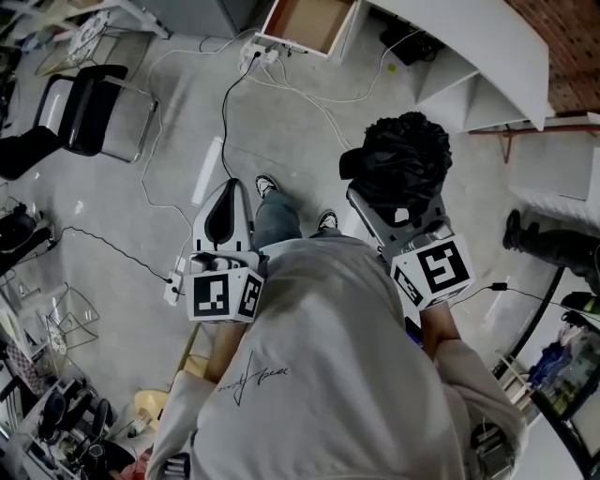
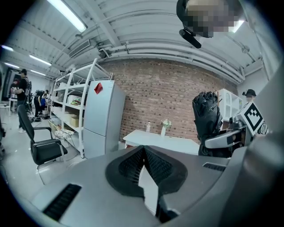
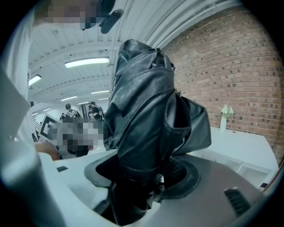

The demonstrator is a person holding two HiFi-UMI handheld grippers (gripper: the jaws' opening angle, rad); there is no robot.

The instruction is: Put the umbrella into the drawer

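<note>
The floor [image 1: 319, 131] is bare grey concrete, with loose cables [image 1: 225, 112] running over it. In the head view the open drawer [image 1: 309, 23] of a white cabinet is at 12 o'clock, its brown inside visible. A black chair [image 1: 84, 108] stands at 10 o'clock and a white table [image 1: 487, 56] at 2 o'clock.

The cables lie on the floor between the person's shoes [image 1: 267, 185] and the drawer.

The right gripper [image 1: 386, 202] has its jaws closed around the folded black umbrella [image 1: 405, 155], which sticks out past the jaws, well apart from the drawer. The left gripper [image 1: 225, 217] has its jaws pressed together with nothing between them.

The left gripper view adds a brick wall [image 2: 177, 93], a tall white cabinet [image 2: 103, 119], metal shelves [image 2: 73, 102] and a small vase [image 2: 165, 126] on the table. These do not appear from the head. The right gripper view shows the umbrella's wrinkled fabric very close, filling the middle.
</note>
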